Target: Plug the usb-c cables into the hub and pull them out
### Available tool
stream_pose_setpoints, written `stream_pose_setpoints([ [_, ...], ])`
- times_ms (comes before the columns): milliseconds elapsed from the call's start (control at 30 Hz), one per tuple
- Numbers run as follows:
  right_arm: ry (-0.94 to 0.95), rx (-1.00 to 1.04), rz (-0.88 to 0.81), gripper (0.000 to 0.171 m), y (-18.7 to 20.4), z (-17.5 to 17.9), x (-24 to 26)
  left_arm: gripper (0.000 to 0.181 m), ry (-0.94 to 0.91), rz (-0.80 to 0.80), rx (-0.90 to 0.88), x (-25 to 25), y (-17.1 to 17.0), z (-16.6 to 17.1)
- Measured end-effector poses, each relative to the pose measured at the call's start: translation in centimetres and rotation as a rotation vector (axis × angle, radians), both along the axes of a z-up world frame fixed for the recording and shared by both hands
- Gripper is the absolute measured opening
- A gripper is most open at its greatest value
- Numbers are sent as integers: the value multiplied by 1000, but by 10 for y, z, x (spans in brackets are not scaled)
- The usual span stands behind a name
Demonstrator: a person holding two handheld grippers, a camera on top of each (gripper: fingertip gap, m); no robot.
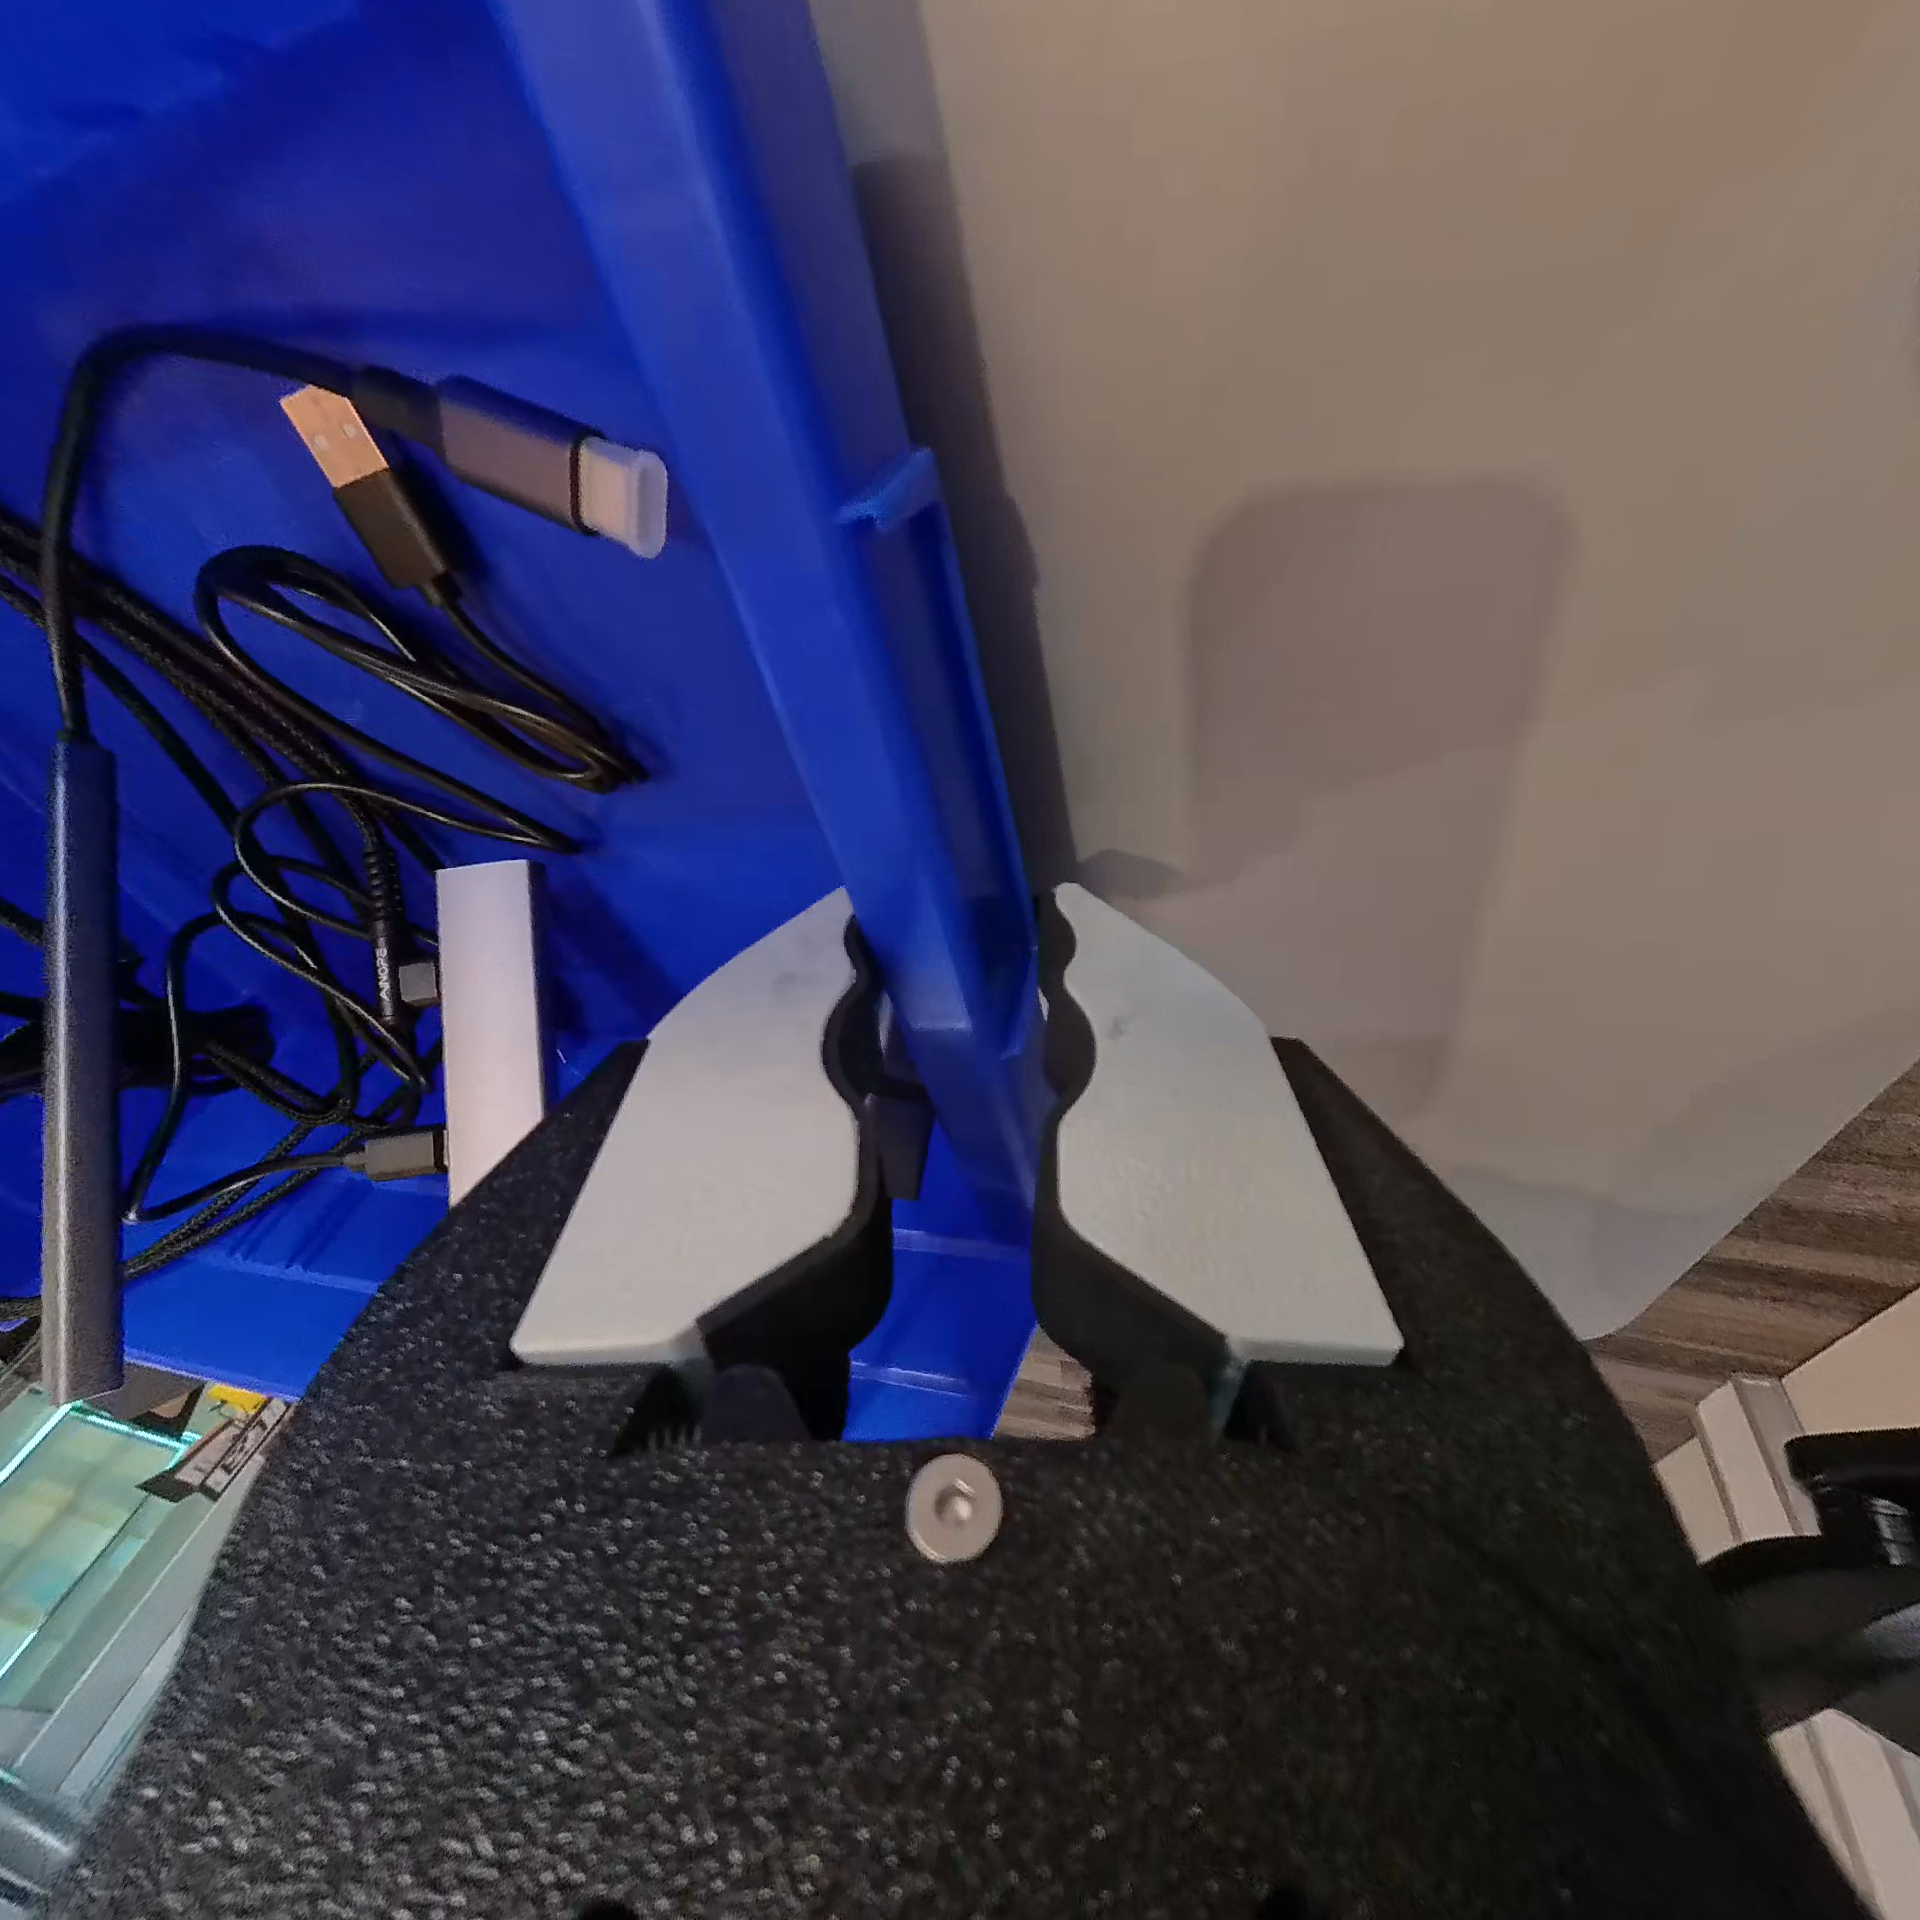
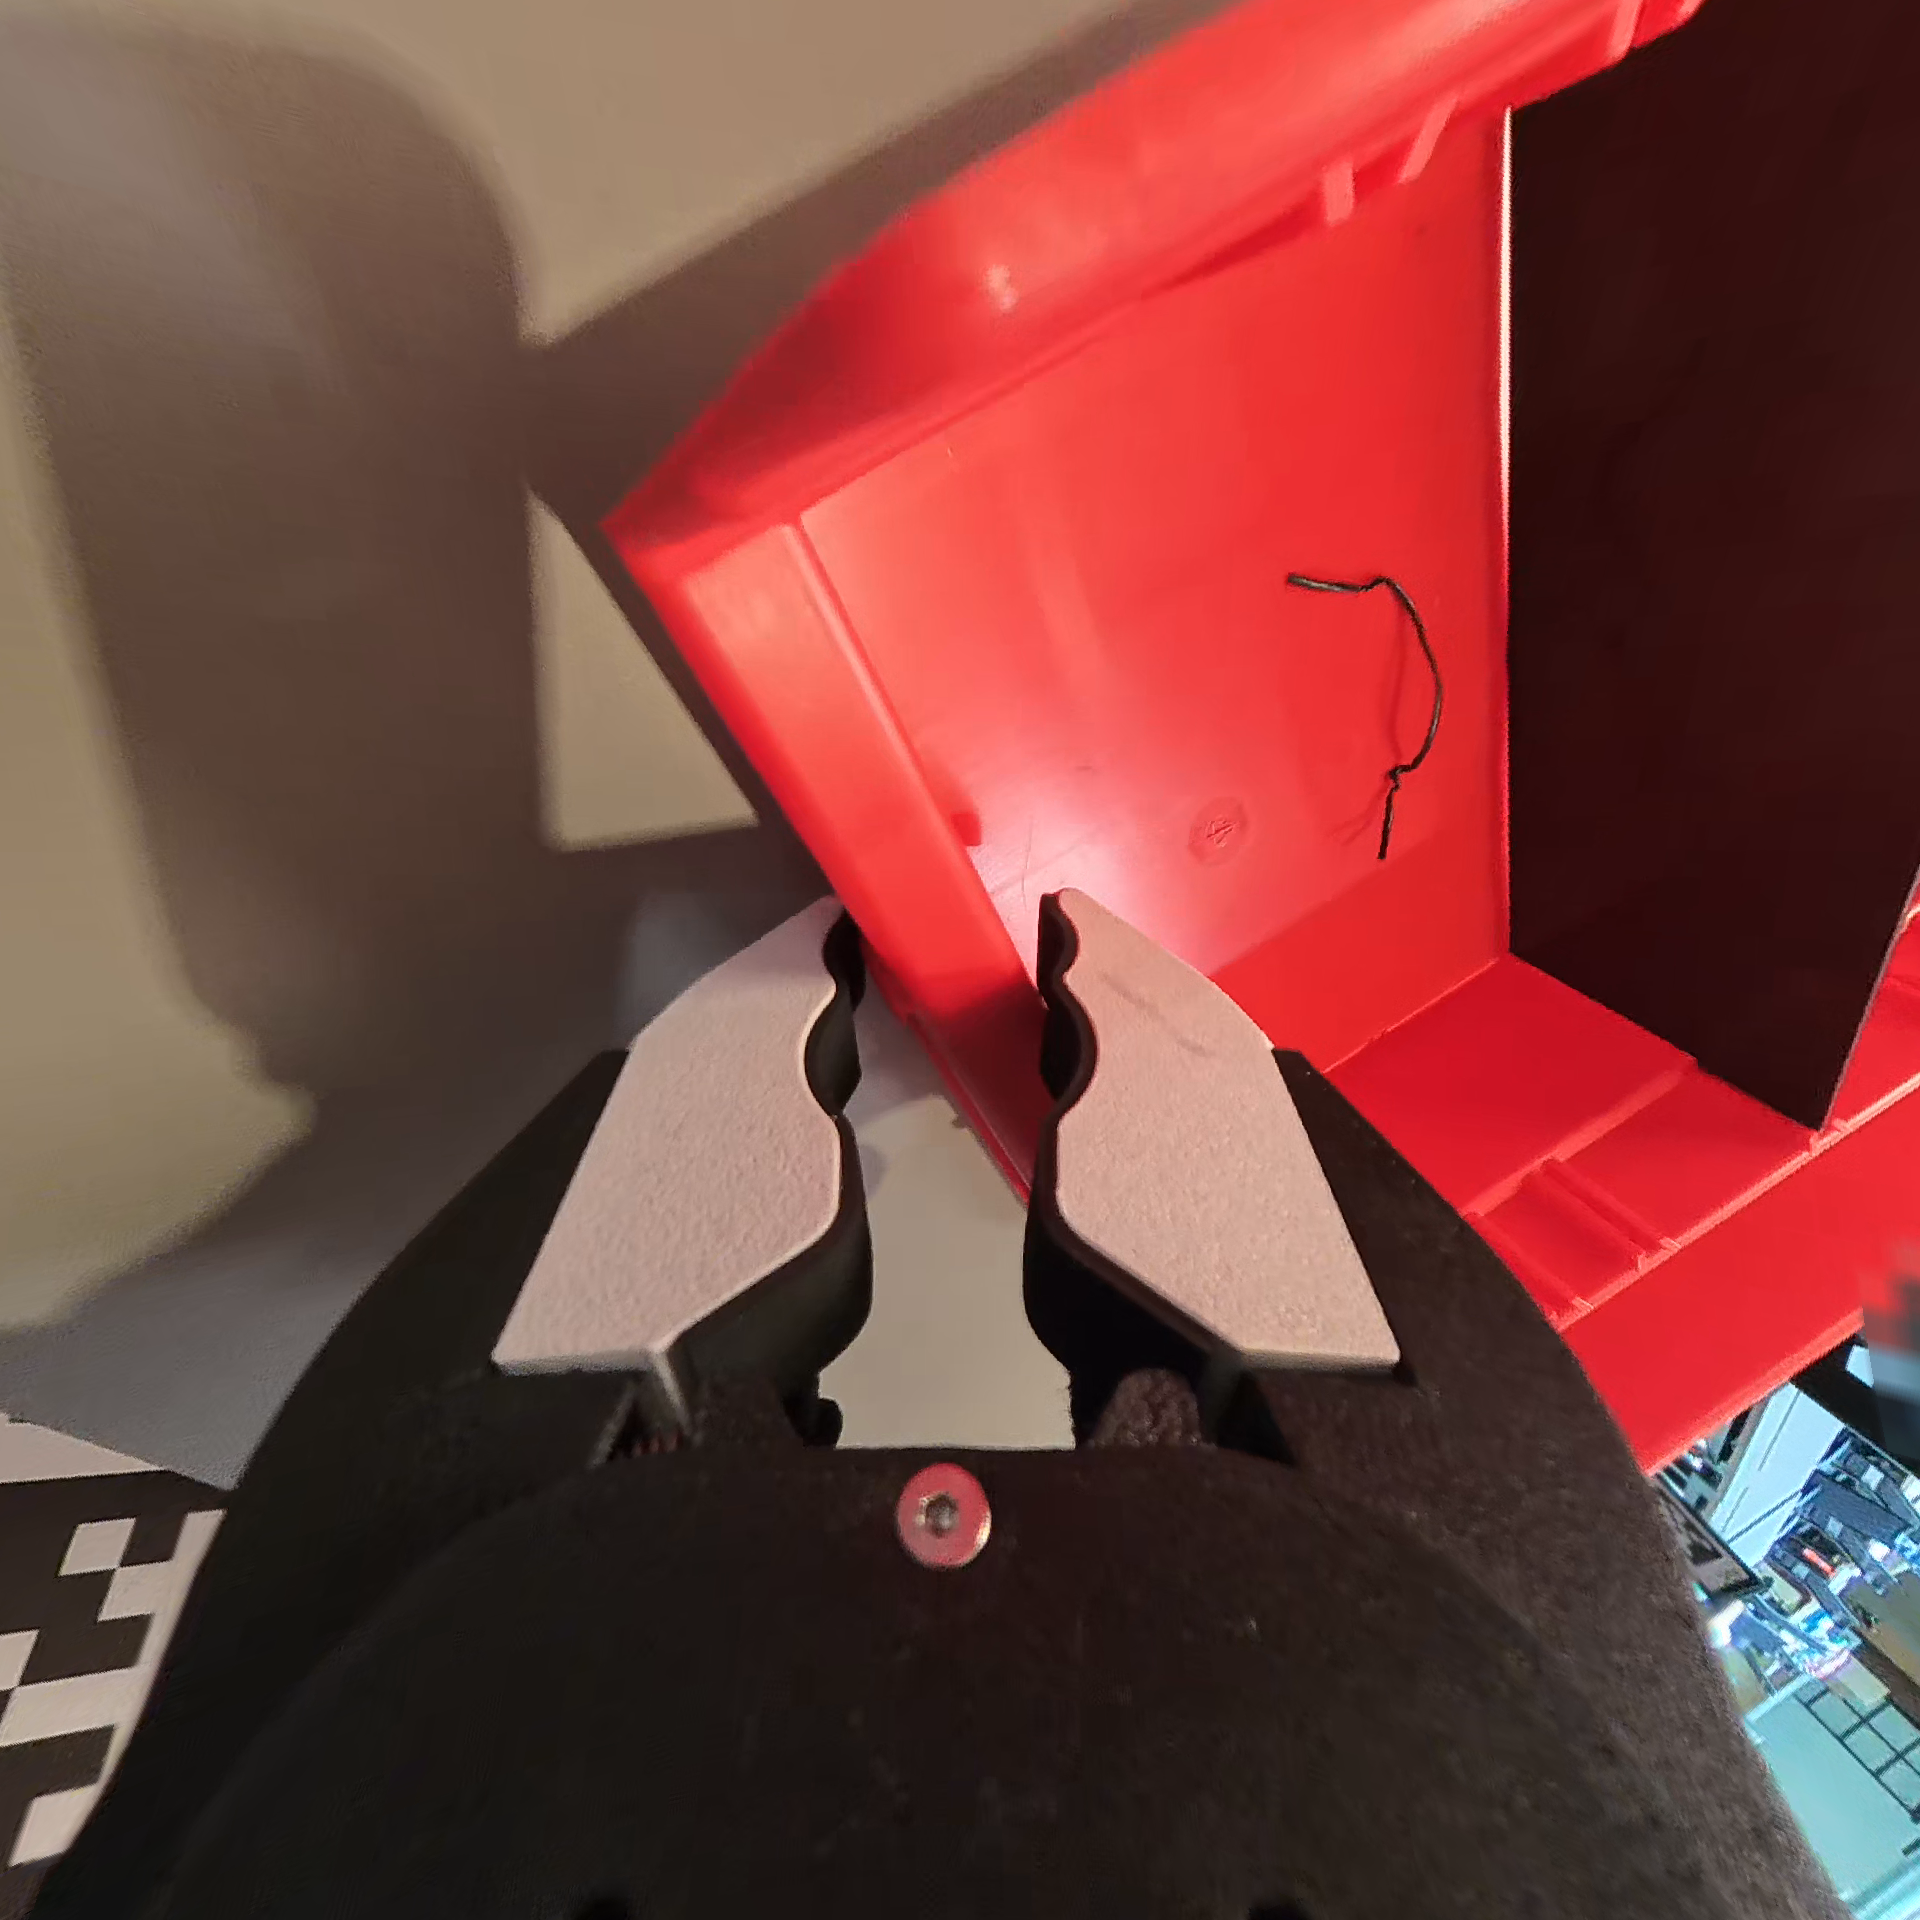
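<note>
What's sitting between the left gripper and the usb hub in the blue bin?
The blue bin's side wall runs between the left gripper jaws. The usb hub lies inside, left of that wall, among tangled black cables.

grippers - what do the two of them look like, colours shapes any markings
Both match. The left gripper and the right gripper each have a black, rough-textured body with a round silver screw at its centre. Their fingers are flat, pale grey plates that taper forward, backed by black pads with wavy, scalloped inner edges. No cables or sleeves show.
</note>
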State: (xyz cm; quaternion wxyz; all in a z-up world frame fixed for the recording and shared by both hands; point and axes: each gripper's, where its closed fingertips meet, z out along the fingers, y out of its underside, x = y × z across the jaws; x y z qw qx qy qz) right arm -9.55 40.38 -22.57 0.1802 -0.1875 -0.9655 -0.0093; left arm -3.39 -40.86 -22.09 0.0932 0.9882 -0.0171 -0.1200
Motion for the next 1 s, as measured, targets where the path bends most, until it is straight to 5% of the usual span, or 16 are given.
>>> stream_pose_setpoints([
  [833, 55, 6, -86, 34, 15, 5, -16, 28, 40, 66, -2, -8, -10, 0],
  [1000, 135, -80, -99, 36, 1, 38, 0, 59, 29, 243, 160, 1, 8, 23],
])
